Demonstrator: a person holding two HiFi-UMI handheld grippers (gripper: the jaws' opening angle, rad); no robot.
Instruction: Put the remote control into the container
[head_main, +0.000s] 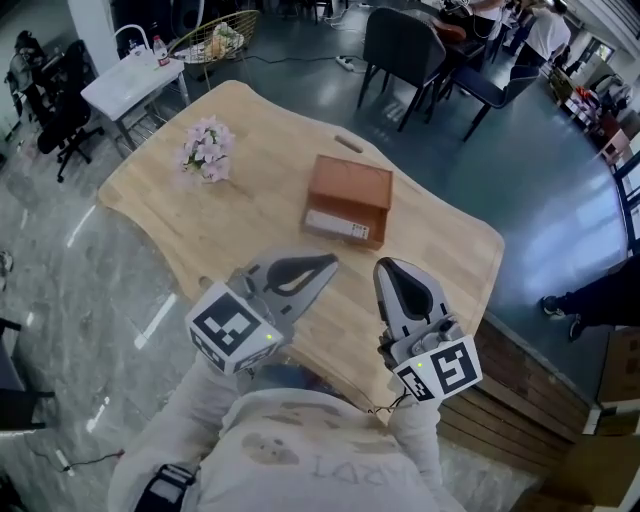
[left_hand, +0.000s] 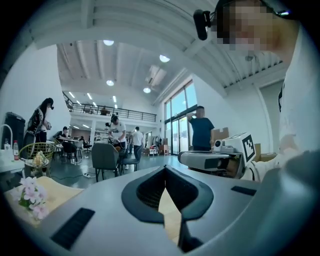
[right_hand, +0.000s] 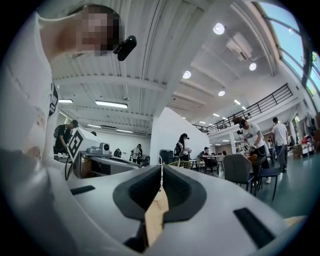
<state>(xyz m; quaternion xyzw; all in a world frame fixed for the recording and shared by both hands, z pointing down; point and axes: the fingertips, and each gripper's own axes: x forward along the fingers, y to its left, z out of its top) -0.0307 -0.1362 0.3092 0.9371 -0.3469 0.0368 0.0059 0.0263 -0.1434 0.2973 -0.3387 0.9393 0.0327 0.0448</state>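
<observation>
Wooden table (head_main: 250, 150), light top with rounded corners, standing on a grey polished floor.

Brown cardboard box (head_main: 347, 195) lies near the middle of the table, a white label on the side facing the person. Top looks closed and flat. It is the only container-like thing on the table.

Remote control: not made out in any view, so I cannot tell where it is.

Small bunch of pale pink flowers (head_main: 207, 150) on the far left part of the table, well apart from the box.

Left gripper (head_main: 330, 262) is held over the table's near edge, nose pointing right and a little away. Jaws are closed tip to tip, nothing between them.

Right gripper (head_main: 392, 265) is just beside it on the right, nose pointing away toward the box. Its jaws also meet at the tips, with only a sliver of tabletop showing through the gap behind them. Nothing gripped.

Neither tool touches the box, and both are nearer than it.

The marker cubes (head_main: 232, 328) sit at the near ends of both tools. The person's sleeves are light-coloured.

Beyond the table: a white side table (head_main: 130, 85) and a wire basket (head_main: 212, 40) far left, dark chairs (head_main: 405, 50) far centre, and several people standing and sitting further back in the hall.
</observation>
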